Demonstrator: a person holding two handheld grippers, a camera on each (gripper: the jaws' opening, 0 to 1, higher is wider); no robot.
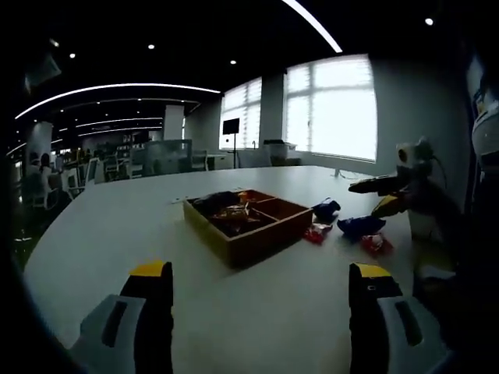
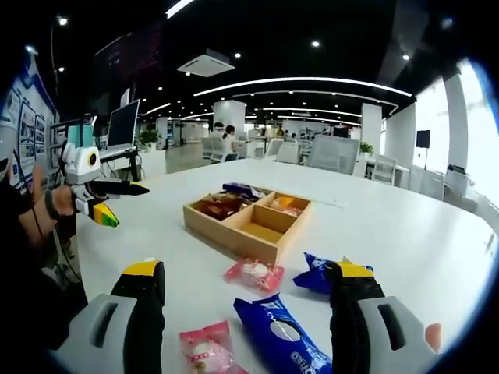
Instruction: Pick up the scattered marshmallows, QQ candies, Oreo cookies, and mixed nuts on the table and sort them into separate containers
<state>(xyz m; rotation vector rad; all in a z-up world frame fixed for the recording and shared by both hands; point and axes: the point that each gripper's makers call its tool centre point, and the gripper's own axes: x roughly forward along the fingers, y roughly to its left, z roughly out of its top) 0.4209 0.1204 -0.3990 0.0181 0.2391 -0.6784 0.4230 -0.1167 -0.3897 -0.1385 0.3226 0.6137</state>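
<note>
A wooden divided tray sits mid-table with packets in several compartments; its near compartment in the right gripper view looks bare. Beside it lie snack packets: a blue Oreo packet, a second blue packet, a pink-red candy packet and another pink one. My right gripper hangs open just above these packets, holding nothing. My left gripper is open over bare table on the tray's other side.
The white table is wide and round-edged. A person's hand holds the left gripper at the table edge. Office desks, chairs and monitors stand behind; bright windows lie beyond the far edge.
</note>
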